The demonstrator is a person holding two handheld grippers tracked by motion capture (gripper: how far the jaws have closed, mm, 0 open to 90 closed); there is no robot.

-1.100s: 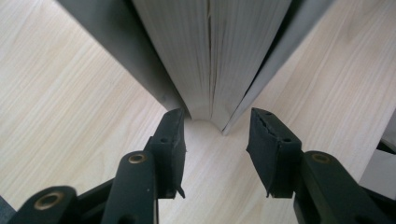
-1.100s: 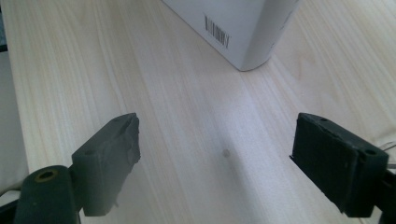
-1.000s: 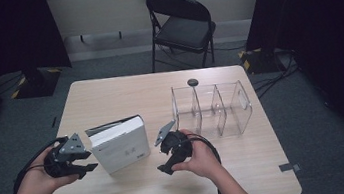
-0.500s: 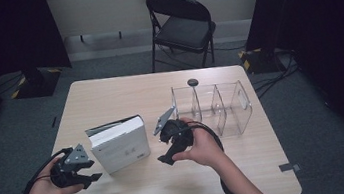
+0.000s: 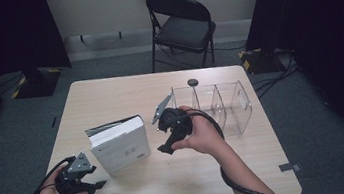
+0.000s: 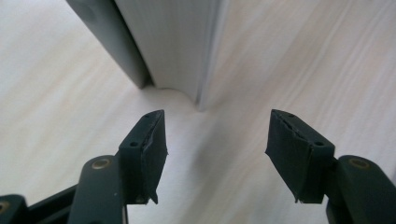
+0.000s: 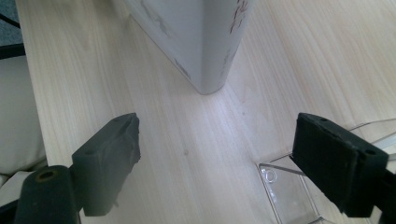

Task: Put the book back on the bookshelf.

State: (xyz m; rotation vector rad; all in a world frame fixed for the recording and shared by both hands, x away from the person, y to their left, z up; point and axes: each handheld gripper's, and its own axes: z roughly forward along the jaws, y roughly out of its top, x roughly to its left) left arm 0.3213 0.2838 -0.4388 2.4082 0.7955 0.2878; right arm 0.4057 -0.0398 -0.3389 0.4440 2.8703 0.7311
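The book (image 5: pixel 118 143) stands on its edge mid-table, untouched. Left gripper (image 5: pixel 96 185), jaws just been opening with nothing between them, sits low beside it; right gripper (image 5: pixel 164 148) hovers wide and empty. A clumsy nudge would probably topple it, perhaps into the clear rack (image 5: pixel 234 109).

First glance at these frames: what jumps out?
A thick white book stands on its edge left of centre on the pale wooden table, between the open left gripper and the open right gripper, whose jaws hold nothing. A clear acrylic divided rack sits at the right.
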